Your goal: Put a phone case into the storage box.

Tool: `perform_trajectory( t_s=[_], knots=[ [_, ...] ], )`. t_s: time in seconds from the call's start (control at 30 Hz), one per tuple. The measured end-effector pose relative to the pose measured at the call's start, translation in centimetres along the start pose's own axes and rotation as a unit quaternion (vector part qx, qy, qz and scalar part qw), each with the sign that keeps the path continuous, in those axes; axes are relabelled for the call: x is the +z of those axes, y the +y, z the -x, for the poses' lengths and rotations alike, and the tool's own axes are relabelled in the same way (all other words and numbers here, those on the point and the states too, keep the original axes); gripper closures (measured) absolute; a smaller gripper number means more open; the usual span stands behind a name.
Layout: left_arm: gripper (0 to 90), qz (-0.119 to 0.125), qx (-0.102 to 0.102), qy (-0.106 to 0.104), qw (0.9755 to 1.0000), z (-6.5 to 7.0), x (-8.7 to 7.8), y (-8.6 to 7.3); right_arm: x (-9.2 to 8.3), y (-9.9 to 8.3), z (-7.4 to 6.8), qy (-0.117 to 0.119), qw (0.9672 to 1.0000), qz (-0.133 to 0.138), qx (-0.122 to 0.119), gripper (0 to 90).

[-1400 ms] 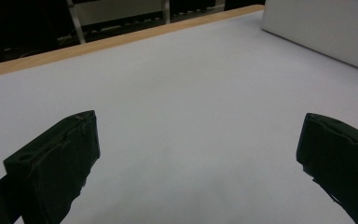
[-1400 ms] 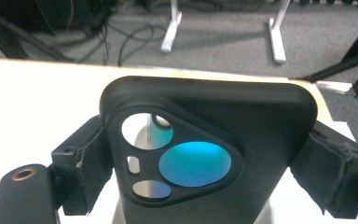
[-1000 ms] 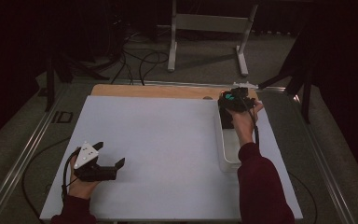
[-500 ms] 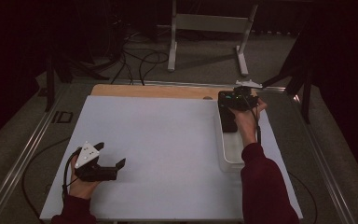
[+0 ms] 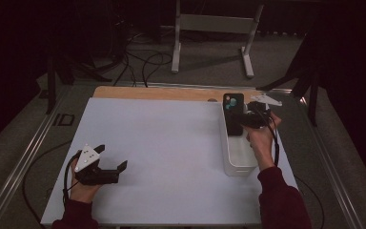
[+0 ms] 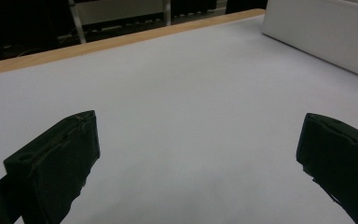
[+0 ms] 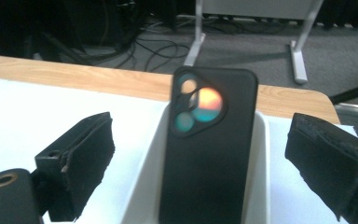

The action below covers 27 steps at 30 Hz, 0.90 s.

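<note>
A black phone (image 5: 232, 114) stands tilted in a white tray (image 5: 238, 167) at the right of the table, its camera side up and leaning on the tray's far end. In the right gripper view the phone (image 7: 207, 163) rises between the jaws of my right gripper (image 7: 203, 126), which is wide open and touches nothing. From above, my right gripper (image 5: 250, 117) sits just right of the phone. My left gripper (image 5: 110, 157) rests open near the front left of the mat, and nothing lies between its jaws in the left gripper view (image 6: 198, 140).
A white mat (image 5: 171, 143) covers the table, with a strip of wood (image 5: 162, 93) showing along its far edge. The tray (image 6: 321, 32) appears far off in the left gripper view. Beyond the table are cables and a metal stand (image 5: 209, 28) on the floor.
My right gripper has drawn back to the right, off the phone, which now stands uncovered in the tray. The left gripper has stayed in place.
</note>
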<state>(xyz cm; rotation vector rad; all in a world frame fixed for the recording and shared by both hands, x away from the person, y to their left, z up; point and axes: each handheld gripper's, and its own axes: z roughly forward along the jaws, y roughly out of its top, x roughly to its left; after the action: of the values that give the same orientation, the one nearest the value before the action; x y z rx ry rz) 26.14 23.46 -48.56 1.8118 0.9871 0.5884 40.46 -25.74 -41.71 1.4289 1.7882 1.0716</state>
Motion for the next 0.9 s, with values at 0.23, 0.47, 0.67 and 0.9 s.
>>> perform_trajectory(
  t_s=[0.23,0.47,0.67,0.9],
  knots=[
    [0.0,0.009,0.000,0.001,1.0000,0.1,-0.2,0.2,-3.8,-3.1,-1.1,0.041,0.9987,0.029,-0.012,8.0],
    [0.0,0.021,-0.001,-0.001,0.9998,0.1,-0.5,0.3,-7.2,-6.6,-2.0,0.063,0.9967,0.042,-0.032,9.7],
    [0.0,0.035,-0.003,0.002,0.9994,0.0,-1.0,0.4,-9.4,-9.7,-2.2,0.072,0.9939,0.060,-0.058,9.8],
    [0.0,0.047,0.000,0.003,0.9989,0.1,-1.6,0.5,-11.0,-11.6,-2.2,0.092,0.9896,0.089,-0.065,9.8]
  ],
)
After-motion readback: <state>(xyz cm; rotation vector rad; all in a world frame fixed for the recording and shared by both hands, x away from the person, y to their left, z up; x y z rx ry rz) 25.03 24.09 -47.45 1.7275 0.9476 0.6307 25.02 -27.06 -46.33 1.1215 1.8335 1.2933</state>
